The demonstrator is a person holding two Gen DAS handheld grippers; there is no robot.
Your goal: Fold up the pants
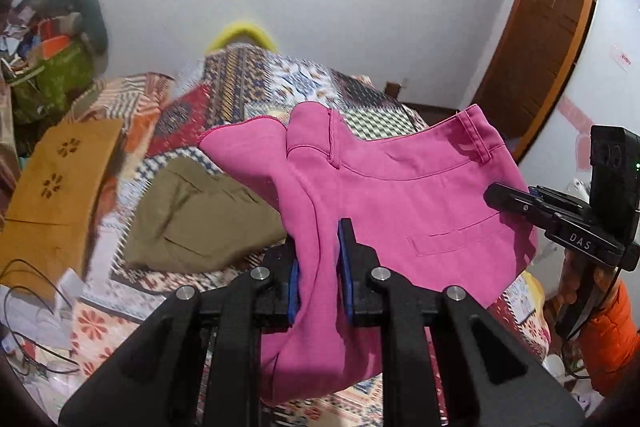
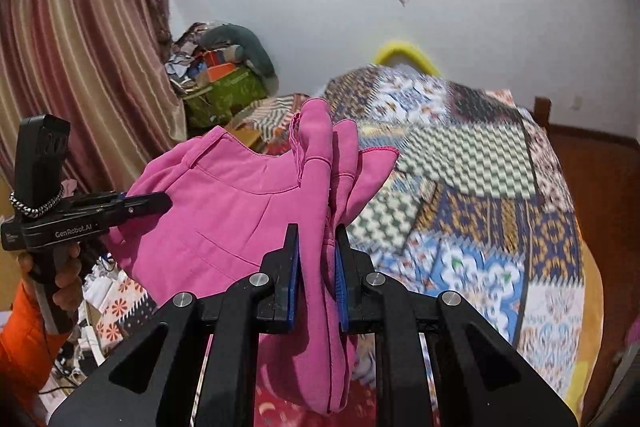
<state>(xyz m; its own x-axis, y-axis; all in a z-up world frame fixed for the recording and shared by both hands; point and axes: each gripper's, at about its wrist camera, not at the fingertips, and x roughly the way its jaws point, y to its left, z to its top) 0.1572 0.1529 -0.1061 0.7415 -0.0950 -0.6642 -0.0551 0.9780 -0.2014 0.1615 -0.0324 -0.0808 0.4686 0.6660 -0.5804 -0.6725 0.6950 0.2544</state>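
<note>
The pink pants (image 1: 384, 195) hang in the air above the bed (image 1: 256, 87), spread between both tools. The left gripper (image 1: 318, 267) has its fingers narrow, pinching a bunch of the cloth. The right gripper (image 2: 318, 267) does likewise, fingers clamped on gathered fabric. Olive pants (image 1: 196, 219) lie folded on the quilt, at the left.

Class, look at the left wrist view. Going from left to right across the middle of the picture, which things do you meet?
Mustard-brown folded garment → olive folded garment → pink pants → right gripper → orange sleeve.
</note>
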